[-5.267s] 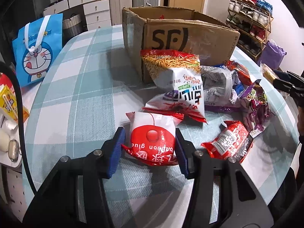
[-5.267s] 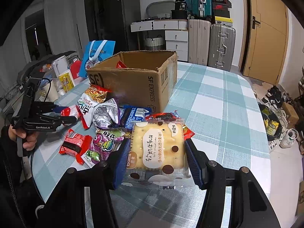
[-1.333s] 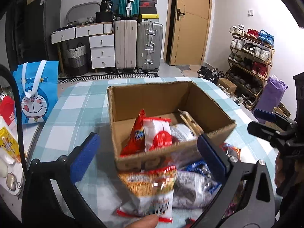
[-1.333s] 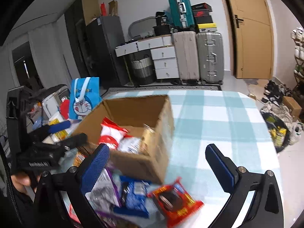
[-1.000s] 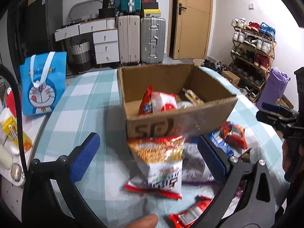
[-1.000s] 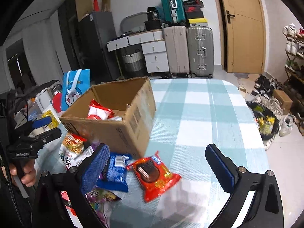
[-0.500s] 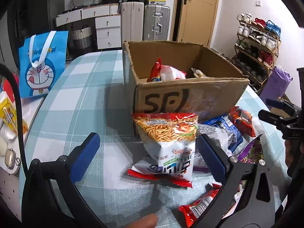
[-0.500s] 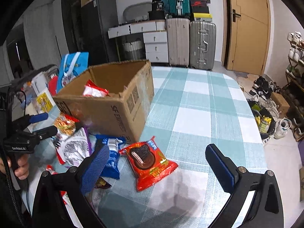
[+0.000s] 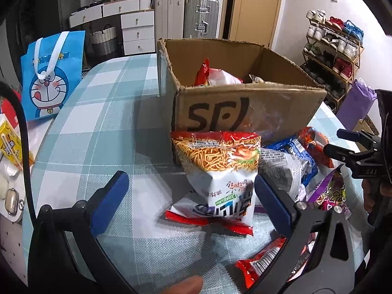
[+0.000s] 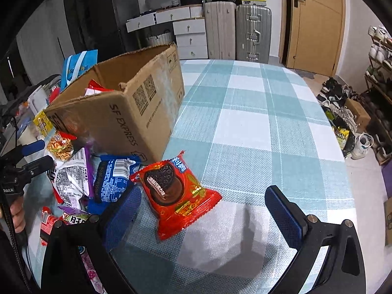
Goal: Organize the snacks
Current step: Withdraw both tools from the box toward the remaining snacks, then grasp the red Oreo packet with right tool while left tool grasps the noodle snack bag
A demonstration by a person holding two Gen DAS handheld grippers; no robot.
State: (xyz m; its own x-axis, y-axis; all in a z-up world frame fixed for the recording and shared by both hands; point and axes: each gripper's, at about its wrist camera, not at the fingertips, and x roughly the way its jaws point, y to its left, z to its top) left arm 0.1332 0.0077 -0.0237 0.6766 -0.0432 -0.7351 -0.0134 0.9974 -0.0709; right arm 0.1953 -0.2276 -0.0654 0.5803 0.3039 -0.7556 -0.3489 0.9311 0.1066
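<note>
Both grippers have dropped toward the table (fingers wide, empty): left gripper [image 9: 188,191] probably over noodle bag [image 9: 218,169], right gripper [image 10: 203,208] by cookie packet [image 10: 176,193].

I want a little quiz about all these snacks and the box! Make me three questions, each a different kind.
1. True or false: the left gripper is shut on the white and red noodle snack bag.
2. Which packet lies nearest the right gripper? A) the red chocolate cookie packet B) the blue cookie packet C) the purple candy bag
3. Fill in: the brown cardboard box with "SF" on its side already holds ____.

Key: 1. False, both grippers are open and empty. 2. A. 3. Snacks, including a red and white packet.
</note>
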